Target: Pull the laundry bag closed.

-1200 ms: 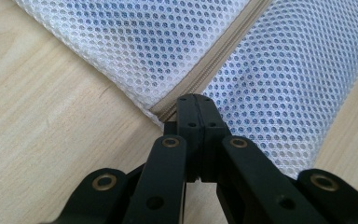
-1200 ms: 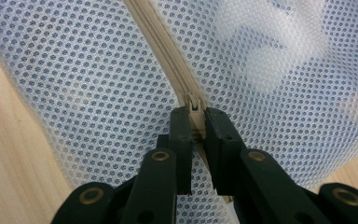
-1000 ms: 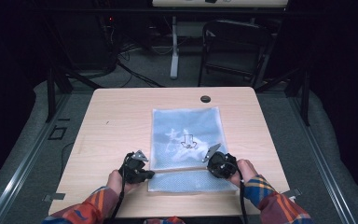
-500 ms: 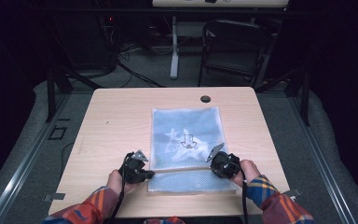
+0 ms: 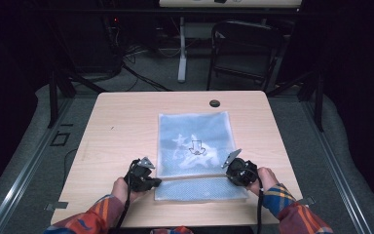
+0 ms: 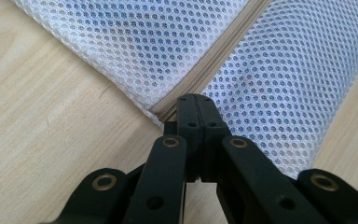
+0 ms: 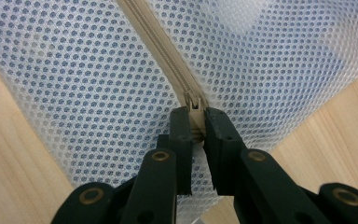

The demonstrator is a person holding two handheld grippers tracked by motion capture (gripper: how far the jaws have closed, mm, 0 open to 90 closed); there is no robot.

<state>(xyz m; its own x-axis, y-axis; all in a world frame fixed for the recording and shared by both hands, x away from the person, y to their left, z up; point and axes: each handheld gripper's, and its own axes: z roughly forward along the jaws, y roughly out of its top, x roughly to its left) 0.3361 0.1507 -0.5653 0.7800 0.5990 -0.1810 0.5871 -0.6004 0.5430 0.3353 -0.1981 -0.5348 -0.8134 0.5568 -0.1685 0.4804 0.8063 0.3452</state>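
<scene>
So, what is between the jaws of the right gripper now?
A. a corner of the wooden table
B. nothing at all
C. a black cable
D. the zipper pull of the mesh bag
D: in the right gripper view the right gripper has its jaws on either side of the beige zipper pull of the white mesh bag, pinching it.

Left tool (image 6: 196,100), jaws together, at mesh bag's (image 6: 168,51) beige zipper (image 6: 214,60) end.

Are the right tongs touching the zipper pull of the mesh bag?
Touching. In the right gripper view, the right tongs stand with their jaws on both sides of the beige zipper pull of the mesh bag, with no gap visible.
</scene>
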